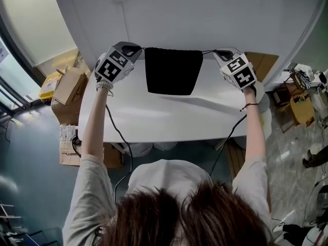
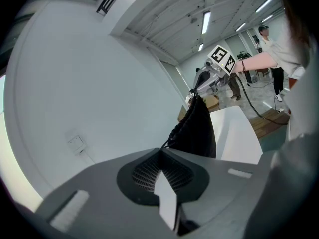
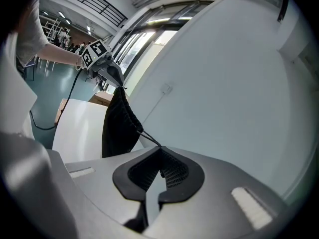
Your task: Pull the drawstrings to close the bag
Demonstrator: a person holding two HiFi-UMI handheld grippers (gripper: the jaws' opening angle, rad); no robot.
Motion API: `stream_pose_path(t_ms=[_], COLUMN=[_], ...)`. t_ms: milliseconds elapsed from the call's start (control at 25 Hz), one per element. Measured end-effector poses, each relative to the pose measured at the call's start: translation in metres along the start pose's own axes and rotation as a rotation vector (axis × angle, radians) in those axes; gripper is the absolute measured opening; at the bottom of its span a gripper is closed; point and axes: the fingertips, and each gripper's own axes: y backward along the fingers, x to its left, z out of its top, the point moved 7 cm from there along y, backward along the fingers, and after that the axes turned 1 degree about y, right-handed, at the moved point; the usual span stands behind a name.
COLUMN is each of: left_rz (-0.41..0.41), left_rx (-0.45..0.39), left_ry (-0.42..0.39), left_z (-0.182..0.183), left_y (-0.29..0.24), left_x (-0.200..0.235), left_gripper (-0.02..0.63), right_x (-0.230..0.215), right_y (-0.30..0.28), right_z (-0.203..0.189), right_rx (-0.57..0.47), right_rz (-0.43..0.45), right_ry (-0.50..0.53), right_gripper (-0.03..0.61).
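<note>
The black bag [image 1: 173, 70] hangs over the bench [image 1: 154, 118] between 2 grippers. The left gripper [image 2: 160, 151] and right gripper [image 3: 159, 148] each have jaws clamped on 1 thin drawstring [image 3: 149, 137]. Pull too hard and a string may slip out, and the bag drops.

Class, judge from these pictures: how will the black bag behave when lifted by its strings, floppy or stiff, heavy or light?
Probably floppy: the black bag hangs limp, its mouth puckered. Likely light: thin drawstrings carry it, stretched almost straight.
</note>
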Motion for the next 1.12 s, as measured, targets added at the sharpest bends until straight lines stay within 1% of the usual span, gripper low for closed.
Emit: stream_pose_path(t_ms=[520,800,960,1120], left_rz=[0.034,0.035,0.04,0.05], left_rx=[0.003,0.034,0.056,0.062], left_ry=[-0.05,-0.078,-0.053,-0.041], left_z=[0.009,0.004,0.0,-0.002], left_y=[0.0,-0.001,0.001,0.004], left_x=[0.005,0.003,0.003,0.005], left_gripper=[0.006,0.006,0.006,0.005], right_x=[-0.007,-0.009,-0.006,-0.005], right_y=[0.004,0.003,0.005,0.004], right_z=[0.0,-0.006,-0.005,-0.004], right_rx=[0.002,0.028,0.047,0.06], right_rz=[-0.046,-0.082,-0.091,-0.106], right_ry=[0.014,0.036,0.032,0.051], right_gripper=[0.012,0.012,0.012,0.011])
